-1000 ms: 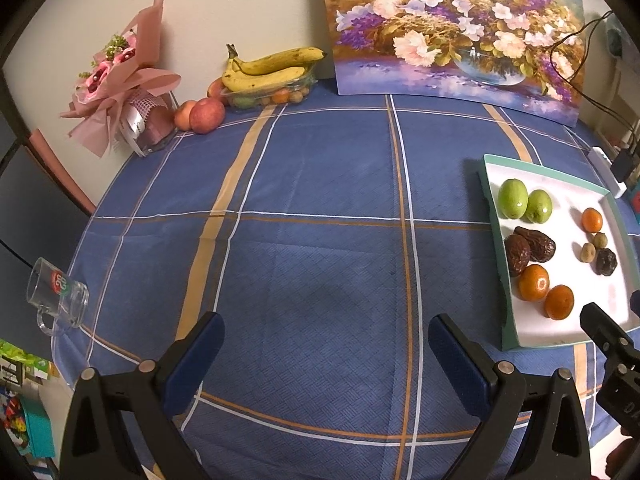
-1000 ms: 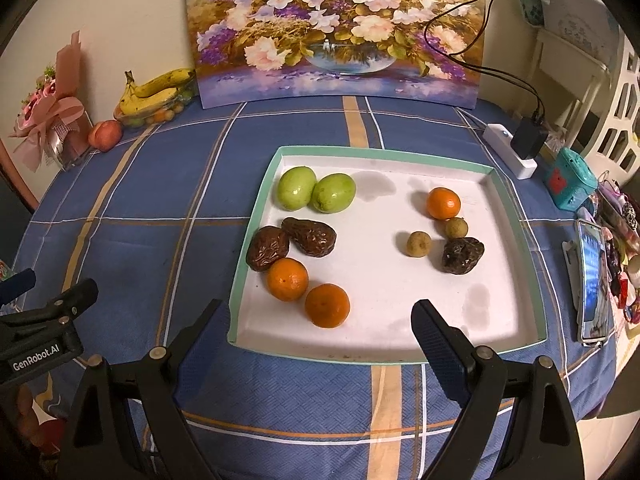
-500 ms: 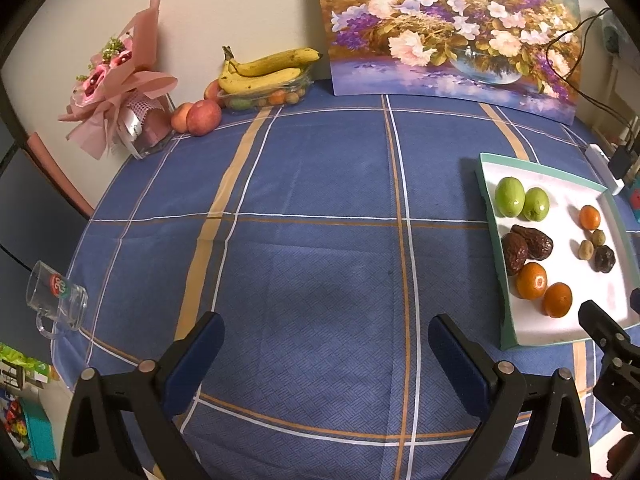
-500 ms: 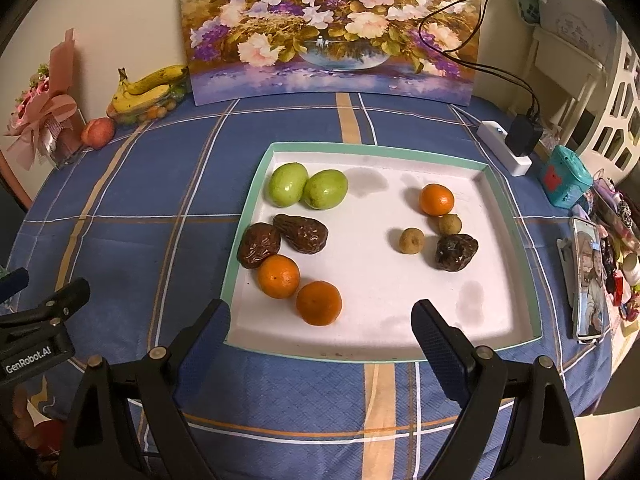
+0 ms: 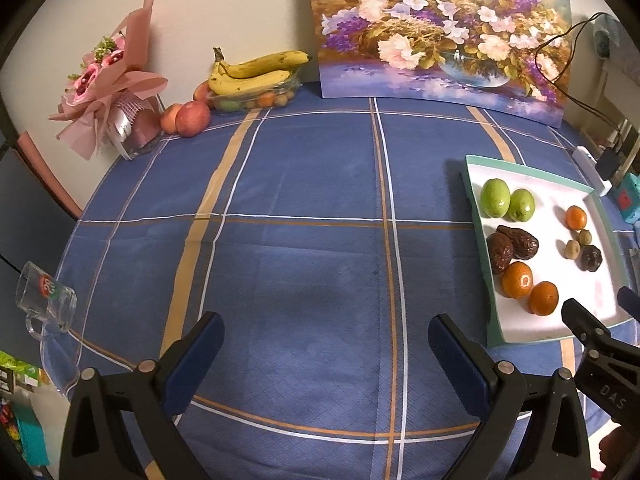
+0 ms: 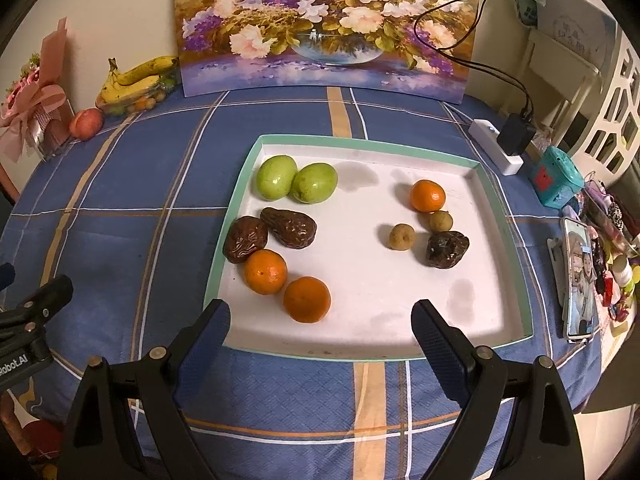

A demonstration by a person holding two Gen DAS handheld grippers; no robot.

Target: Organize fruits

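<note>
A white tray with a green rim point(image 6: 400, 344) point(image 5: 494, 332) lies on the blue tablecloth. On its left side are two green fruits point(image 6: 296, 179), two dark wrinkled fruits point(image 6: 270, 232) and two oranges point(image 6: 286, 286). On its right side are one orange point(image 6: 427, 196), two small tan fruits point(image 6: 402, 236) and one dark fruit point(image 6: 446, 249). My right gripper point(image 6: 320, 330) is open and empty, above the tray's near edge. My left gripper point(image 5: 326, 340) is open and empty over bare cloth, left of the tray.
Bananas on a clear fruit box point(image 5: 256, 80), apples point(image 5: 192, 118) and a pink bouquet point(image 5: 108, 92) stand at the back left. A flower painting point(image 5: 440, 28) leans on the wall. A glass mug point(image 5: 44, 300) sits at the left table edge. A power strip point(image 6: 496, 146), phone point(image 6: 578, 284) and clutter lie right.
Both grippers have drawn back slightly; the tray and fruits look a little farther away. No fruit has moved. Both grippers stay open.
</note>
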